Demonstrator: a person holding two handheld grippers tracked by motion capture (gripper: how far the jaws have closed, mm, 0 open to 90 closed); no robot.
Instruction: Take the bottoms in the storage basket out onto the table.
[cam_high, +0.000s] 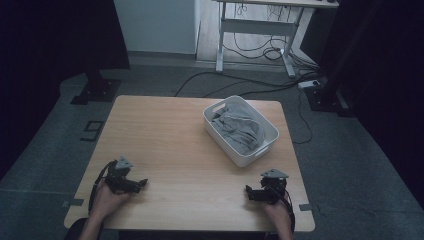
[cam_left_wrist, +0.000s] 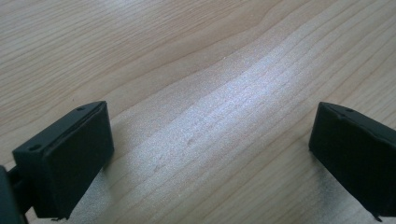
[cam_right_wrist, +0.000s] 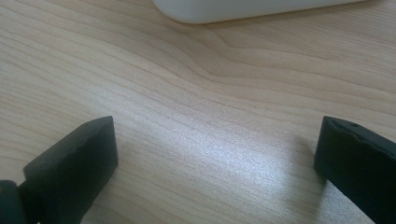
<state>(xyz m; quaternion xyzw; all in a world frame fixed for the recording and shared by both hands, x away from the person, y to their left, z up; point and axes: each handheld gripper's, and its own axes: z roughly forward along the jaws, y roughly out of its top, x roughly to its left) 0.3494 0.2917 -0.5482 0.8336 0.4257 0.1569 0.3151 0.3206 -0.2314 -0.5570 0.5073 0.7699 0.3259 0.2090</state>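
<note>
**Dim room, soft glare between the fingers**

The high view is dark and slightly soft; only the worktop (cam_high: 175, 145) catches light, the surroundings sinking to black. In both gripper views a pale sheen lies on the wood between the fingers (cam_left_wrist: 70, 163), which cast faint shadows and blur at their near edges.

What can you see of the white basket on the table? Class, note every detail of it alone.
The white basket is a rectangular tub that looks like smooth plastic, with rounded corners and a cut-out handle slot at each short end. It stands upright on the right half of the wooden table, turned at an angle to its edges. Crumpled grey cloth fills it and stays below the rim. Nothing else touches it; both tools rest apart from it near the front edge. The right gripper view catches a low corner of it.
</note>
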